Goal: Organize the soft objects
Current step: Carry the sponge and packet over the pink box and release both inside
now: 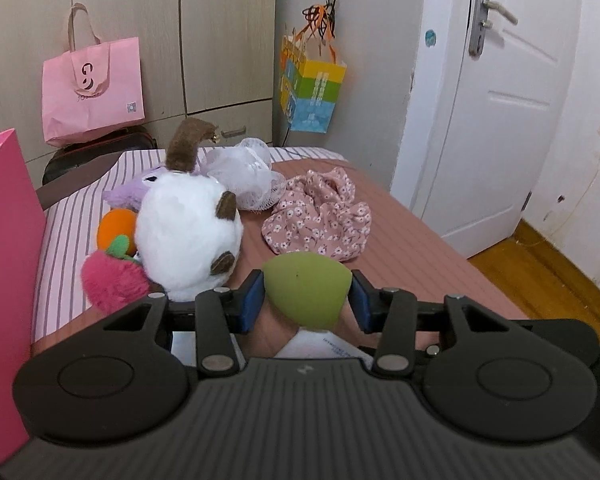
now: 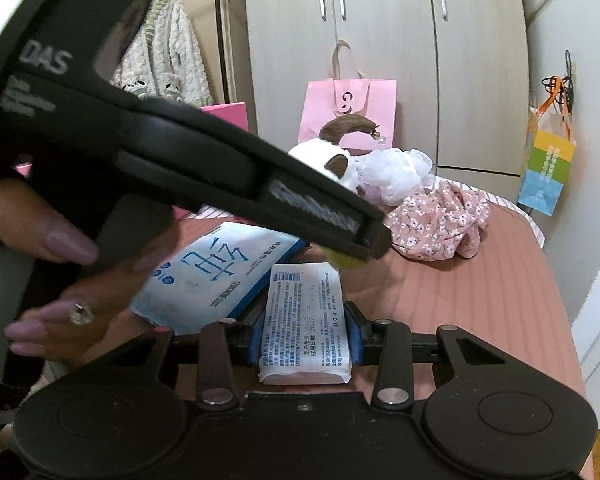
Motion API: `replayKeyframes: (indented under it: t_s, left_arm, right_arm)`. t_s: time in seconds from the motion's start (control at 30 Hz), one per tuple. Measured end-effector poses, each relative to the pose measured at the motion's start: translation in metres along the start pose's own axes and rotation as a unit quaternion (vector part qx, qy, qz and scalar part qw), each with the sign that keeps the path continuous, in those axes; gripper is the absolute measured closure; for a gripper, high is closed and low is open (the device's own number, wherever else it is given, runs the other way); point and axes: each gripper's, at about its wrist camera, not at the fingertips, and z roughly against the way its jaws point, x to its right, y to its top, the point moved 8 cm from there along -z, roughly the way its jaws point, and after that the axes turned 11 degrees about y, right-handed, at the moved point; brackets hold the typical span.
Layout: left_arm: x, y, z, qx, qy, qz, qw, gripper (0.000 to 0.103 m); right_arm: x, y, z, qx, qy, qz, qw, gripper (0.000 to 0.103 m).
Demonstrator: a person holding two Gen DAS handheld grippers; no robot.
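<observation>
A: What could go wrong here?

B: The left tool pinches a green sponge by its rounded sides only; I think it could squirt out forward. The right tool clamps a white tissue pack, which may sag and slip.

A: Where do they sit?

B: Each between its pads, poking toward twelve o'clock over the bed. The white plush lies at ten o'clock of the left tool.
</observation>
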Motion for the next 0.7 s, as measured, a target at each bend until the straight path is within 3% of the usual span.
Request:
replayKeyframes:
  t_s: [0.3,0.7]
  left_arm:
    - [-0.024,-0.005,0.036,0.014,0.001,0.026,0.9996,0.059]
    - [-0.06,-0.046,0.085,-0.023,0.0,0.039,0.999,0.059]
  right_arm:
    - [0.005,0.001,0.007,0.005,-0.024,-0.007,1.0,0.059]
    - [-0.026,0.011,0.032,0.008,-0.024,0.019,1.0,0.059]
